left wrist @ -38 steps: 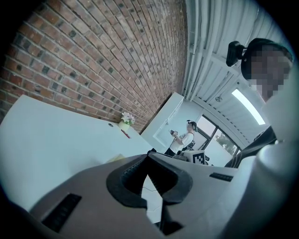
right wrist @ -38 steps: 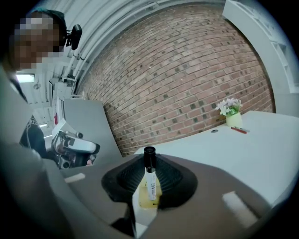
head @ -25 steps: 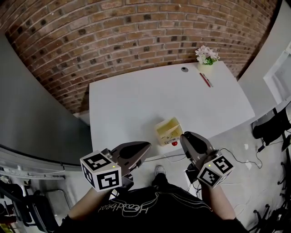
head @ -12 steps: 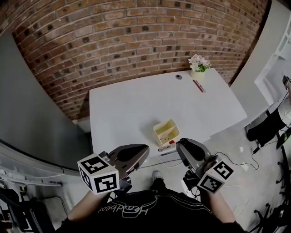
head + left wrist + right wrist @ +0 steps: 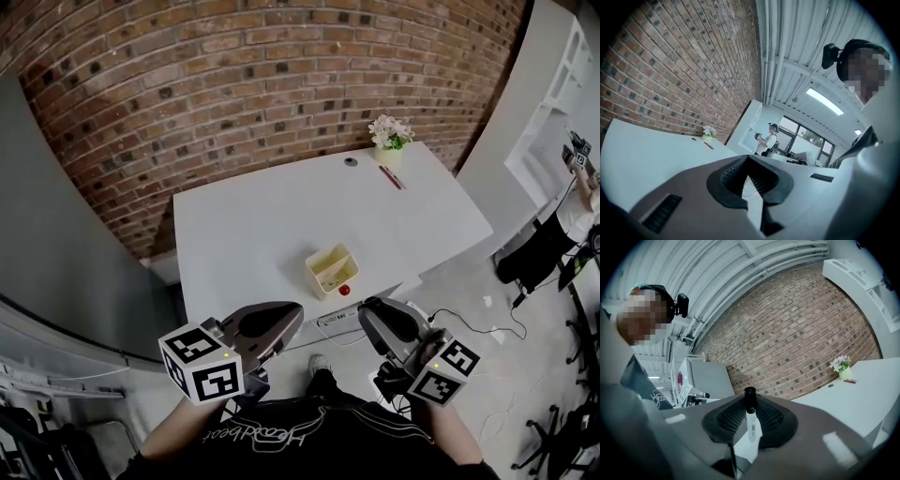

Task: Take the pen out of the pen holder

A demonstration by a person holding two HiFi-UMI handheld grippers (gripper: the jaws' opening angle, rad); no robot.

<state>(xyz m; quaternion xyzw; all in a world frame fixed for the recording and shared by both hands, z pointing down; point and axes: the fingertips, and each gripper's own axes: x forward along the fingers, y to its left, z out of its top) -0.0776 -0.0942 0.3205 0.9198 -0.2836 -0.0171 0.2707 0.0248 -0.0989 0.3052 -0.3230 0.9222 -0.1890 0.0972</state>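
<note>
We hold both grippers low on our side of the white table (image 5: pixel 253 234), short of its near edge. The right gripper (image 5: pixel 367 315) has its fingers pinched on the pen (image 5: pixel 750 420). In the right gripper view (image 5: pixel 750 398) the pen's white barrel stands upright between the black pads and its black cap pokes out past the tips. The pen is clear of the pen holder (image 5: pixel 322 253), a yellow square box sitting close to the near edge of the tabletop, a little right of the middle. Just beside the holder, right at that edge, we see a small red thing (image 5: pixel 344 290); we cannot tell what it is.

The left gripper (image 5: pixel 292 311) hangs well apart from the right one, to the left of the holder. In the left gripper view (image 5: pixel 749 160) its fingers are pressed together at the tips, with nothing between the pads.

At the far right corner of the tabletop stands a little pot of pale flowers (image 5: pixel 388 134). A red pen (image 5: pixel 391 177) lies just in front of it, and a small dark round thing (image 5: pixel 351 161) sits near the far edge. A brick wall (image 5: pixel 234 84) runs behind the table. Another person (image 5: pixel 570 204) stands well off to the right.
</note>
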